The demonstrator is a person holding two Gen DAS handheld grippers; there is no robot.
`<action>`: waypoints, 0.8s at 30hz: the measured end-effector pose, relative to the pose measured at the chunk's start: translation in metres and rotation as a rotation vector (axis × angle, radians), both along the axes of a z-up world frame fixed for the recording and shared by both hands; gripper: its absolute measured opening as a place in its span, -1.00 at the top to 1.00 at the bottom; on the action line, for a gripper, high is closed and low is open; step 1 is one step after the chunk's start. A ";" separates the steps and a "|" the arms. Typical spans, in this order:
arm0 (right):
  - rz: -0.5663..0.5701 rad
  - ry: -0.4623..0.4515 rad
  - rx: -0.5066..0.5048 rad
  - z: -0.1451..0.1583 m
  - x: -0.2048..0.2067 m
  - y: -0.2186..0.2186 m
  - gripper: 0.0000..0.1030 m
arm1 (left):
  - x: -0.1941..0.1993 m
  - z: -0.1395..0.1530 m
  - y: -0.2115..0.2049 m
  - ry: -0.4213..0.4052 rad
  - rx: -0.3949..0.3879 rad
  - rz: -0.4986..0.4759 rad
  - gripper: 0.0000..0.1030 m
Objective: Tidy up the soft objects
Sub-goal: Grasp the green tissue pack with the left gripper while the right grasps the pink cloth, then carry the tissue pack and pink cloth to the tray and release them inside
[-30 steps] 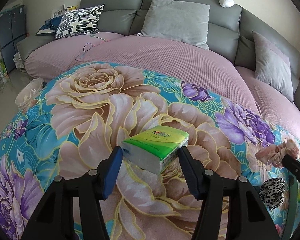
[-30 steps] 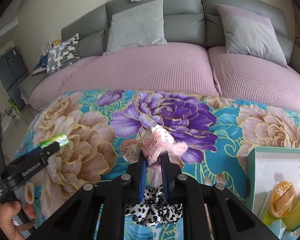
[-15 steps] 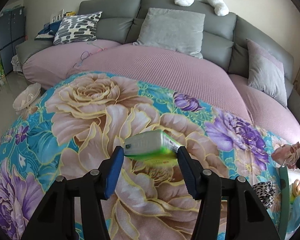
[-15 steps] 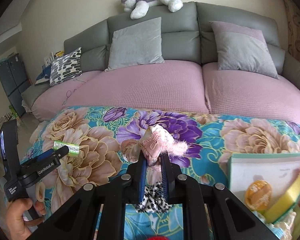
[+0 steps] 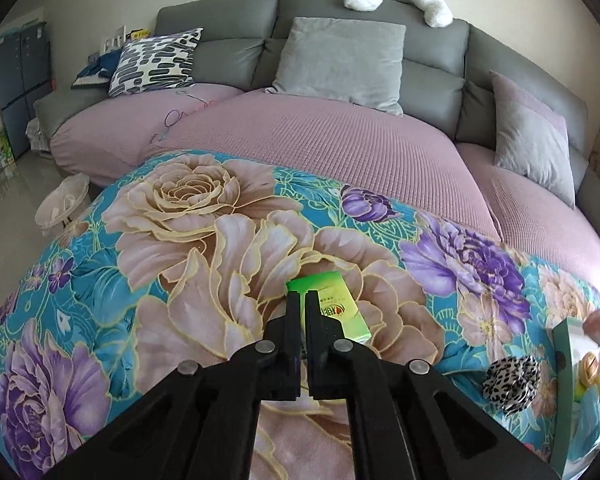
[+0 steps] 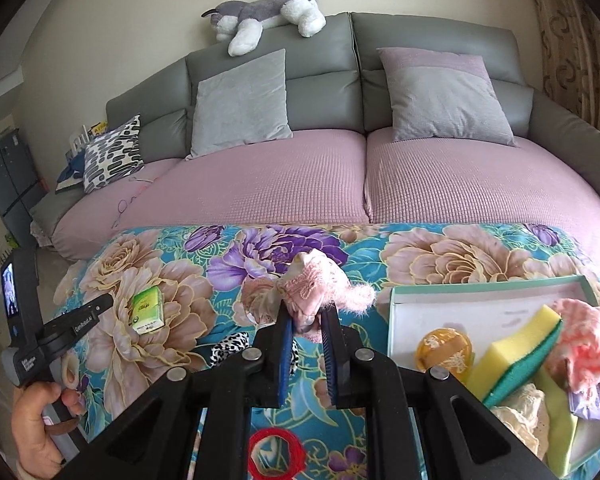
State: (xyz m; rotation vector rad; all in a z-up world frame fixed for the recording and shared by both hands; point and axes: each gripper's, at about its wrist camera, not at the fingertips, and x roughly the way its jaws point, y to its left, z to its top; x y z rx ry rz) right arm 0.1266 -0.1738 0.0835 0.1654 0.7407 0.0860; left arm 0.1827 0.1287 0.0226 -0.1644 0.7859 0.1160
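While the left gripper's (image 5: 302, 296) fingers are pressed together on nothing, the green tissue pack (image 5: 340, 308) lies flat on the floral blanket (image 5: 204, 240) just beyond their tips. It carries a small red logo, with print too small to read. In the right wrist view, white lettering on that gripper's finger reads "GenRobot.AI". The right gripper (image 6: 308, 316) pinches a crumpled pink lace cloth (image 6: 312, 288), which is lifted off the blanket. To the right of it is a teal-rimmed box (image 6: 460, 292) holding a yellow-green sponge (image 6: 516, 340).
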 end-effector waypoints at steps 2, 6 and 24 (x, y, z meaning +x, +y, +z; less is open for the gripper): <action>-0.005 0.008 0.000 -0.003 0.002 -0.001 0.72 | 0.005 -0.005 -0.001 0.022 -0.030 -0.022 0.47; -0.012 0.028 -0.012 -0.014 0.008 -0.001 0.72 | 0.016 -0.016 -0.008 0.043 -0.019 -0.017 -0.02; -0.023 0.044 -0.018 -0.024 0.014 -0.006 0.72 | 0.053 -0.056 -0.029 0.167 0.067 0.012 -0.06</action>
